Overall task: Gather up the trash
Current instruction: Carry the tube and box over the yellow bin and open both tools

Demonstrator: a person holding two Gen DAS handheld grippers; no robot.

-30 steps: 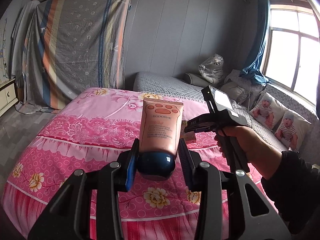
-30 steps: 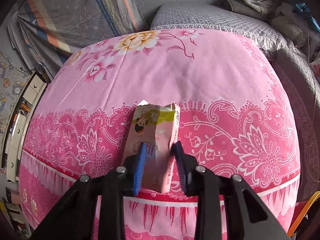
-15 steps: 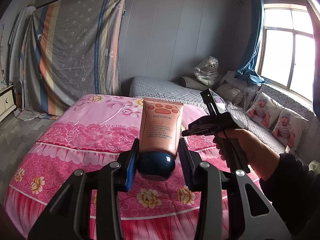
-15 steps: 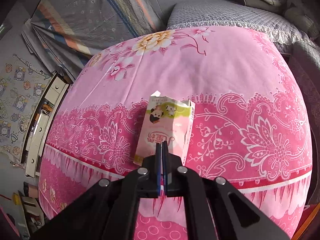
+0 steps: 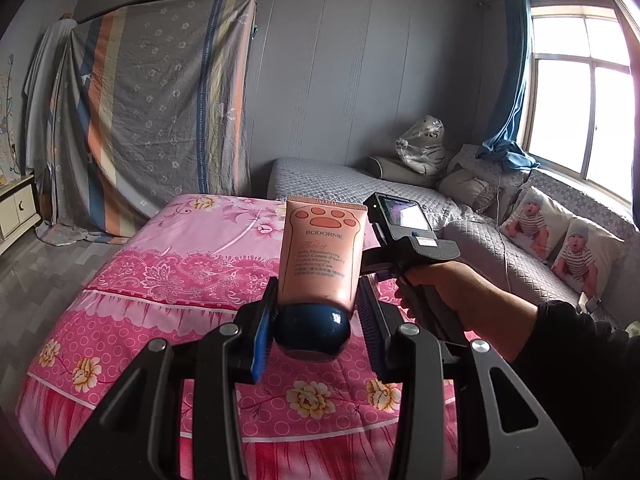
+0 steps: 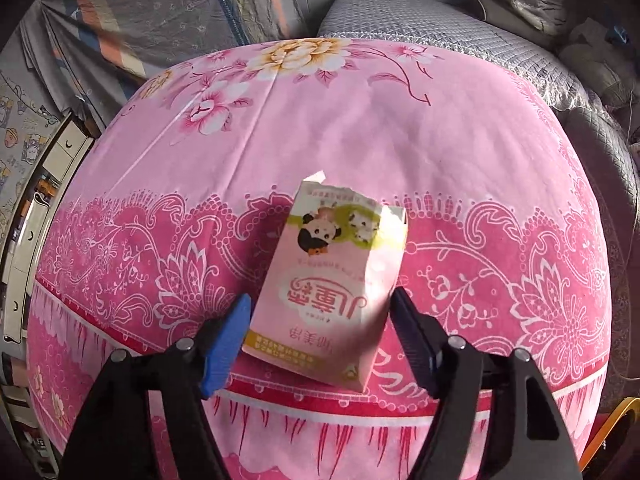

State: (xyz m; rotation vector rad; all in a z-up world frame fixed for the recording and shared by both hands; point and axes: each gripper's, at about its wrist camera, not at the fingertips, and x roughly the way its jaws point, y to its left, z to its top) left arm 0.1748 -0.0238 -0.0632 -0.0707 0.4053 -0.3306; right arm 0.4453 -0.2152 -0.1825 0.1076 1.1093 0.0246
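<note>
Diff vs half a second ago: right gripper (image 6: 320,336) was pinched fully shut in front of the pink carton (image 6: 332,280); its jaws are now opening and straddle the carton's near end. The blue pads (image 6: 224,344) sit clear of both sides, no contact visible. Carton is in the same spot on the bedspread. Left gripper (image 5: 320,320) unchanged: clamped on the dark blue cap of the hand cream tube (image 5: 320,256), tube upright with the paw print on top.

Surface/room, left to right: small white cabinet (image 5: 18,208) at the far left, striped sheet (image 5: 152,112) hung over the wall behind the bed, pink floral bedspread (image 5: 168,280) in the middle. Beyond it a grey quilted bed (image 5: 328,176) with a plastic-wrapped plush toy (image 5: 420,148). Then baby-print cushions (image 5: 560,240), blue curtain (image 5: 508,92) and window (image 5: 580,100) on the right.

View differences: the left wrist view shows the right hand (image 5: 452,292) around the right tool's handle, dark sleeve behind, and the lit camera screen (image 5: 404,216) on top. The carton itself is hidden there behind the tube. The right wrist view looks steeply down: carton lying flat, printed side up, torn open end pointing away, on the darker pink border band. An orange object's edge (image 6: 612,428) shows in the bottom right corner.
</note>
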